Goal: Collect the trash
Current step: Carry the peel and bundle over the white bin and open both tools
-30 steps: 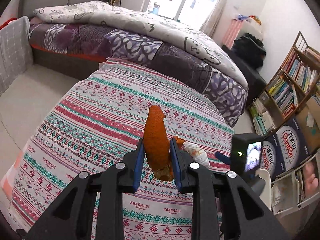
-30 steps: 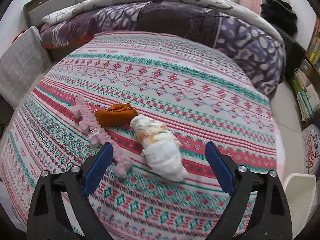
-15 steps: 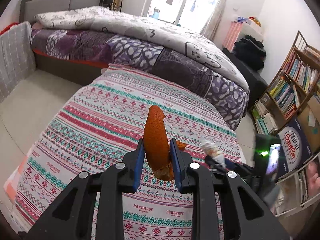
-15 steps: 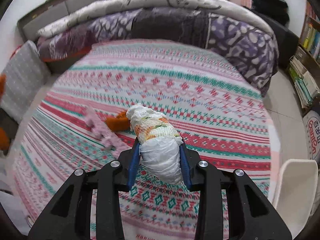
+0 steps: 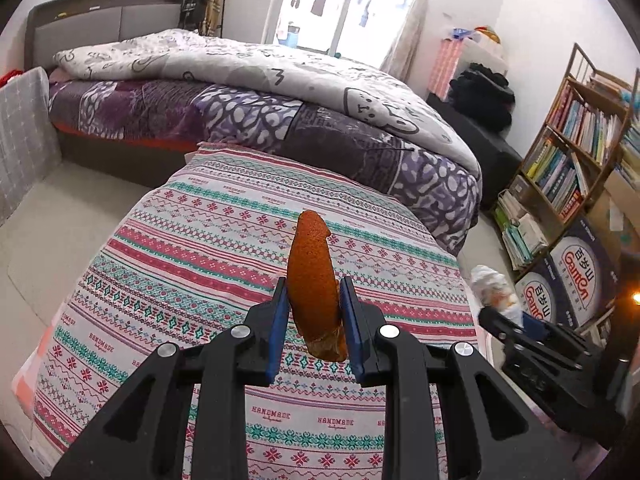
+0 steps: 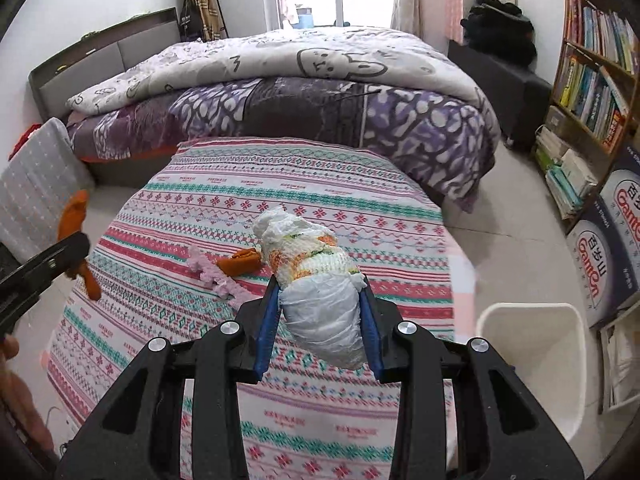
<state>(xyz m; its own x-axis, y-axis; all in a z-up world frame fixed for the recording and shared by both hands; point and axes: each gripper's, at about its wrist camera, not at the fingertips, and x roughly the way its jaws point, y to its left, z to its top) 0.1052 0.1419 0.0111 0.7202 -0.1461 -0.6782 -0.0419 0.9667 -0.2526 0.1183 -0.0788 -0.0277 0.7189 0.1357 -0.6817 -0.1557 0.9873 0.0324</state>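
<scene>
My left gripper (image 5: 313, 305) is shut on a long orange peel (image 5: 311, 276) and holds it up above the patterned cloth (image 5: 200, 256). My right gripper (image 6: 320, 308) is shut on a rolled white bundle with an orange-and-green print (image 6: 316, 280), lifted off the cloth. That bundle also shows at the right of the left wrist view (image 5: 494, 289). A second orange peel (image 6: 240, 262) and a pink fuzzy strip (image 6: 214, 274) lie on the cloth (image 6: 280, 192). A white bin (image 6: 532, 356) stands on the floor to the right of the cloth.
A bed with a purple and grey duvet (image 6: 320, 92) stands behind the cloth. A bookshelf (image 6: 592, 64) and printed boxes (image 6: 608, 248) line the right wall. A grey cushion (image 6: 36, 184) stands at the left.
My right gripper closed on the white bundle and lifted it off the cloth. Both grippers have risen and pulled back from the cloth. The left still holds its peel.
</scene>
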